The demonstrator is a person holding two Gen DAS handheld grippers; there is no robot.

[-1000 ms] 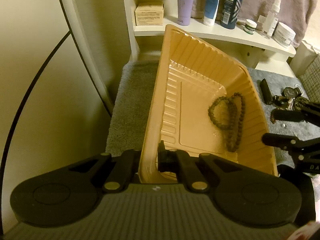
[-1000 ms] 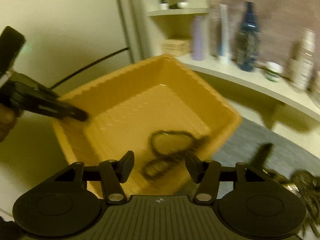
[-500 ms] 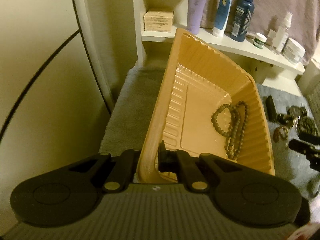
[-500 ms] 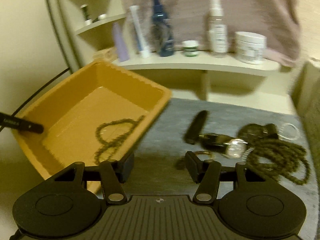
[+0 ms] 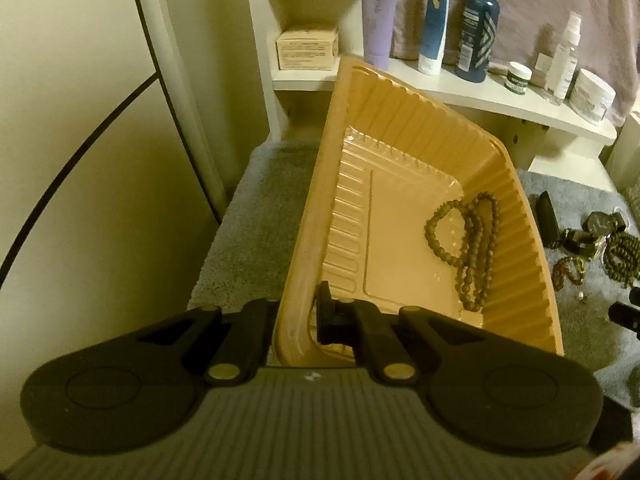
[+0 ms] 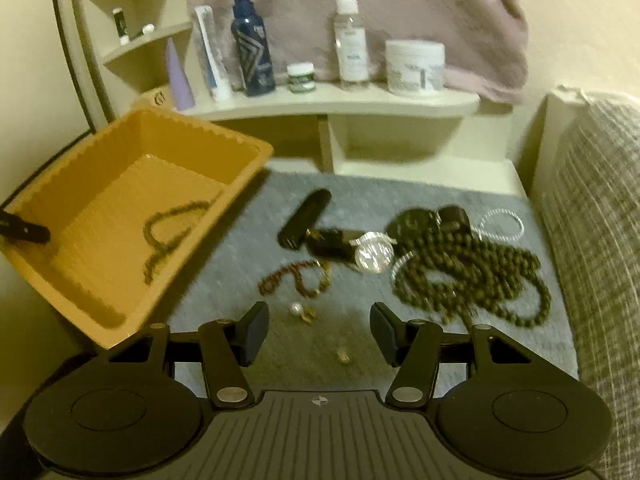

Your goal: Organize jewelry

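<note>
The orange tray [image 5: 404, 216] is held tilted off the grey mat [image 6: 248, 232], so the beaded necklace [image 5: 464, 240] lies against its lower wall. Its rim is clamped by the left gripper [image 5: 296, 320]; the right gripper [image 6: 316, 330] is kept parted and empty above the loose jewelry [image 6: 460, 272], apparently for the next pick.

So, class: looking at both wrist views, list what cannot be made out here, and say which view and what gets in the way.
- Labels on the shelf bottles: right wrist view, too small and blurred.
- The left gripper pad outside the orange tray: left wrist view, hidden by the tray wall.
- Right gripper: left wrist view, cut off by the edge.
- Small gold piece on the grey mat: right wrist view, too tiny to identify.
</note>
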